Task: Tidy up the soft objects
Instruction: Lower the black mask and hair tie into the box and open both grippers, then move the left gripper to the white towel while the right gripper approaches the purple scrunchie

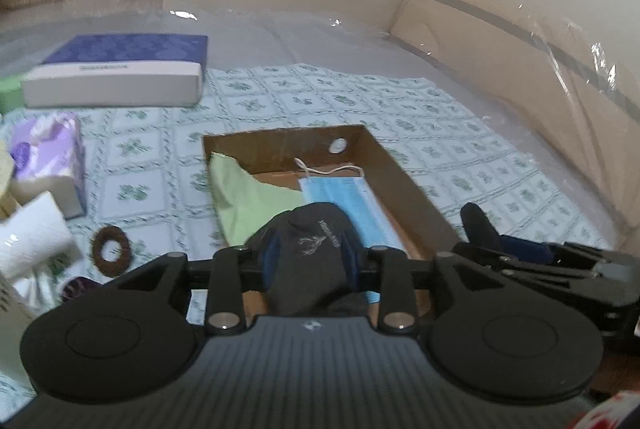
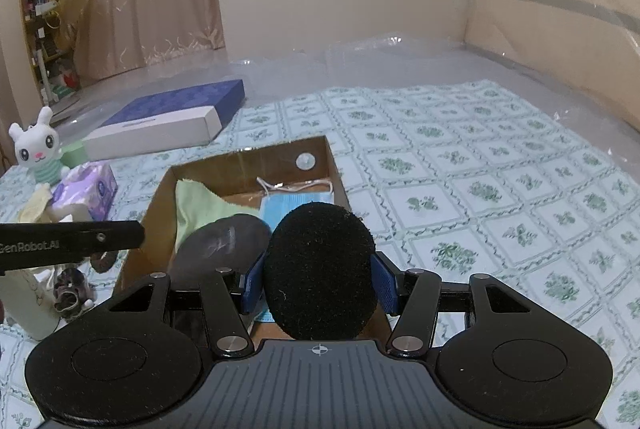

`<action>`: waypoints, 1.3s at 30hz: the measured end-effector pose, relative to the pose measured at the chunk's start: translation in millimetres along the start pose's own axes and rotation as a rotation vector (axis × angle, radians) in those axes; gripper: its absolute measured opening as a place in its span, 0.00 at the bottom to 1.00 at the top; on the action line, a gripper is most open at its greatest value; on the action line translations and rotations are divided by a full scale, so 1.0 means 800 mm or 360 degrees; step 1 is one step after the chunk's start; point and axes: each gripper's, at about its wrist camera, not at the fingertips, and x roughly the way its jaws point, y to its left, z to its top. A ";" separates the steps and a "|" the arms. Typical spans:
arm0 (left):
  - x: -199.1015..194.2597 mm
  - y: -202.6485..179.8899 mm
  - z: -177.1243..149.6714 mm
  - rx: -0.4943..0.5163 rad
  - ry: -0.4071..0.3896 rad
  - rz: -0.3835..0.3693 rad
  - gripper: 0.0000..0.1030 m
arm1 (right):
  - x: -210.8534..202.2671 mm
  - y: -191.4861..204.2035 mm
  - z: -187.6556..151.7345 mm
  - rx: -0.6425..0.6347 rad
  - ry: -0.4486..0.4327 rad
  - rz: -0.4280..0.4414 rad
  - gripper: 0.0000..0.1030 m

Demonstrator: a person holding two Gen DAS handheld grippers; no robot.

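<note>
Tissues and small clutter sit at your far left: a purple-patterned tissue box, a white paper roll and a brown ring-shaped scrunchie, all on the green-and-white floral cloth spread over the bed. In the right wrist view a white plush rabbit stands upright beyond that tissue box, and a flat blue-and-white rectangular box lies further back.

Near the middle lies the open brown cardboard box. Inside it, a pale green cloth drapes over the left wall and a light blue face mask lies flat on the floor of the box, its white loops toward the far wall.

Your left claw is clenched on a dark grey soft pouch with a small printed emblem, held over the near end of the cardboard box, above the mask.

Your right claw grips a round black fuzzy pad between its blue fingers, also over the near end of the box and just beside the grey pouch.
</note>
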 end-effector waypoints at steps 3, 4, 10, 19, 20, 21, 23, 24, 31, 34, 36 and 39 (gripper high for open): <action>-0.009 0.009 -0.011 0.0018 0.0011 0.0028 0.28 | 0.007 0.002 -0.008 -0.0008 0.0026 0.0016 0.54; -0.012 0.011 -0.016 0.0021 0.0017 0.0030 0.28 | 0.009 0.003 -0.010 -0.0010 0.0035 0.0022 0.54; -0.031 0.018 -0.039 0.0017 0.0033 0.0026 0.28 | 0.013 0.016 -0.018 -0.0041 0.0036 0.0088 0.54; -0.072 0.024 -0.074 0.0028 0.0018 -0.0011 0.32 | 0.000 0.028 -0.012 -0.0013 -0.0046 0.0132 0.79; -0.079 0.025 -0.080 0.0028 0.0019 -0.0008 0.33 | -0.005 0.030 -0.015 -0.0004 -0.0048 0.0134 0.79; -0.086 0.026 -0.085 0.0029 0.0020 -0.0004 0.33 | -0.010 0.032 -0.018 0.0003 -0.0050 0.0137 0.79; -0.099 0.027 -0.095 0.0045 0.0022 0.0000 0.33 | -0.025 0.040 -0.026 0.0019 -0.0057 0.0144 0.79; -0.106 0.029 -0.100 0.0056 0.0024 0.0009 0.33 | -0.034 0.046 -0.033 0.0032 -0.0061 0.0155 0.79; -0.164 0.059 -0.134 0.0054 0.0030 0.0089 0.33 | -0.092 0.098 -0.081 0.0094 -0.0078 0.0203 0.79; -0.193 0.078 -0.146 0.0038 0.0021 0.0131 0.33 | -0.117 0.126 -0.098 0.0082 -0.0099 0.0217 0.79; -0.212 0.093 -0.153 0.0019 0.0011 0.0162 0.33 | -0.131 0.144 -0.108 0.0068 -0.0110 0.0230 0.79; -0.238 0.114 -0.162 0.0012 0.0005 0.0204 0.33 | -0.147 0.170 -0.117 0.0017 -0.0119 0.0228 0.79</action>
